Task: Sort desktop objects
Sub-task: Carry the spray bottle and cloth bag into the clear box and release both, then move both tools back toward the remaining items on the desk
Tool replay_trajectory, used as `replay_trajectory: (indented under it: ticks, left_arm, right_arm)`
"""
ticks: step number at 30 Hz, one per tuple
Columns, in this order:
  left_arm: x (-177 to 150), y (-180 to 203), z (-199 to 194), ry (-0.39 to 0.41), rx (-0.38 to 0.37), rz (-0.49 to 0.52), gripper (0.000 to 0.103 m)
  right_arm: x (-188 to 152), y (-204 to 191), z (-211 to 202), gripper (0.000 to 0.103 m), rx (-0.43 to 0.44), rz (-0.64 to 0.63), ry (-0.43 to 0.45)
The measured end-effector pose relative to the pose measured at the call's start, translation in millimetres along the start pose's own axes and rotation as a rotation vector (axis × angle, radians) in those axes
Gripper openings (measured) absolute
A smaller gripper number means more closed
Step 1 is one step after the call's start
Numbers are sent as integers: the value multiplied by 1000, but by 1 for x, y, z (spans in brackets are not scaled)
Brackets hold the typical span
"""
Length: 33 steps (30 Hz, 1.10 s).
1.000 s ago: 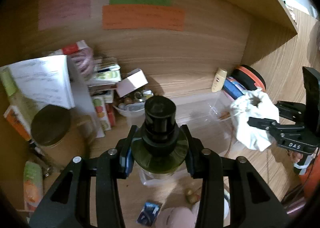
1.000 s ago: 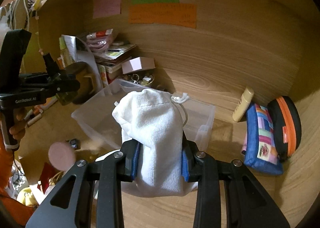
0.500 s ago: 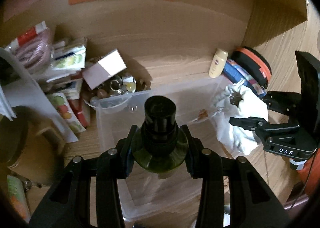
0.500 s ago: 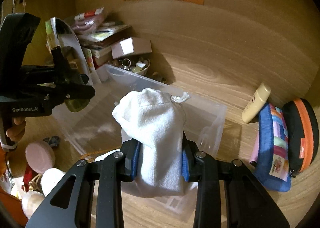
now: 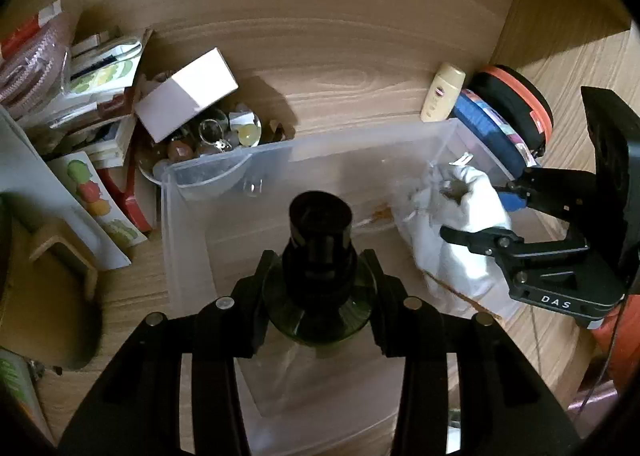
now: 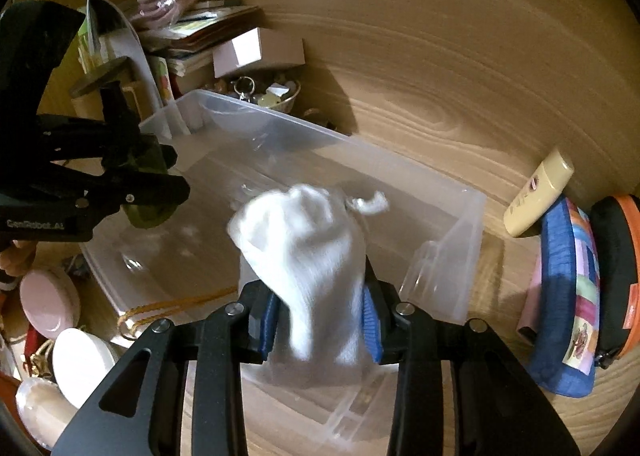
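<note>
My left gripper [image 5: 318, 288] is shut on a dark green bottle [image 5: 320, 296] with a black cap, held over the left part of a clear plastic bin [image 5: 192, 184]. My right gripper [image 6: 320, 316] is shut on a white drawstring pouch [image 6: 308, 252], held over the bin's [image 6: 472, 216] near right part. The pouch [image 5: 460, 224] and the right gripper [image 5: 496, 216] also show at the right in the left wrist view; the left gripper [image 6: 160, 192] with the bottle [image 6: 150, 212] shows at the left in the right wrist view.
A cream tube [image 6: 536, 200], a blue patchwork pouch [image 6: 568, 296] and a black-orange case [image 6: 616, 276] lie right of the bin. A bowl of trinkets [image 5: 208, 140], a white box [image 5: 188, 92] and stacked booklets [image 5: 100, 72] stand behind left. Pink and white round items [image 6: 52, 304] lie front left.
Both grippers have moved forward and down over the clear bin with their loads. The white pouch now looks blurred and hangs lower into the bin.
</note>
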<state>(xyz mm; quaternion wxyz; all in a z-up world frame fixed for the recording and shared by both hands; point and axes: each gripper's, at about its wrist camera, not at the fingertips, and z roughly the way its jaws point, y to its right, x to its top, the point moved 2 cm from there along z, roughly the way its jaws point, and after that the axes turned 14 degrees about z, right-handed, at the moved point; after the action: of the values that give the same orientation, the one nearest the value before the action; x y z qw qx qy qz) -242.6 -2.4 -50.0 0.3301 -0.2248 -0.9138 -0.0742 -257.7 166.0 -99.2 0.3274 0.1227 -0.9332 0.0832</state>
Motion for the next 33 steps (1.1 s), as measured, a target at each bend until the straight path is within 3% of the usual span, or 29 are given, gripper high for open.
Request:
replay_trajectory:
  ticks: [6,9,11,16,20,27,30,33]
  left_arm:
    - [0,0,5,-24,9,8,43]
    - [-1,0,3,-28,30,14,51]
    - [-2,-1,2,-27,37,16,54]
    - [-2,-3,-2,-20,61,11,54]
    - [-1,-2,-13,6,96,27,68]
    - [-2,4,-39,44,136,27,75]
    - [-4,6,-50,56,157,29,86]
    - [-8,8,-63,80,183,34,93]
  right_arm:
    - [1,2,0,34,-13,10,-3]
    - [0,3,-5,43,-20,17,0]
    - [-1,3,-8,56,-26,14,5]
    - [-2,5,-24,57,-44,22,32]
    - [-3,6,-37,60,-49,38,47]
    - [-8,0,-61,69,-63,39,87]
    - [-11,-4,-72,72,-65,34,103]
    - [-16,-10,-83,82,-69,35,124]
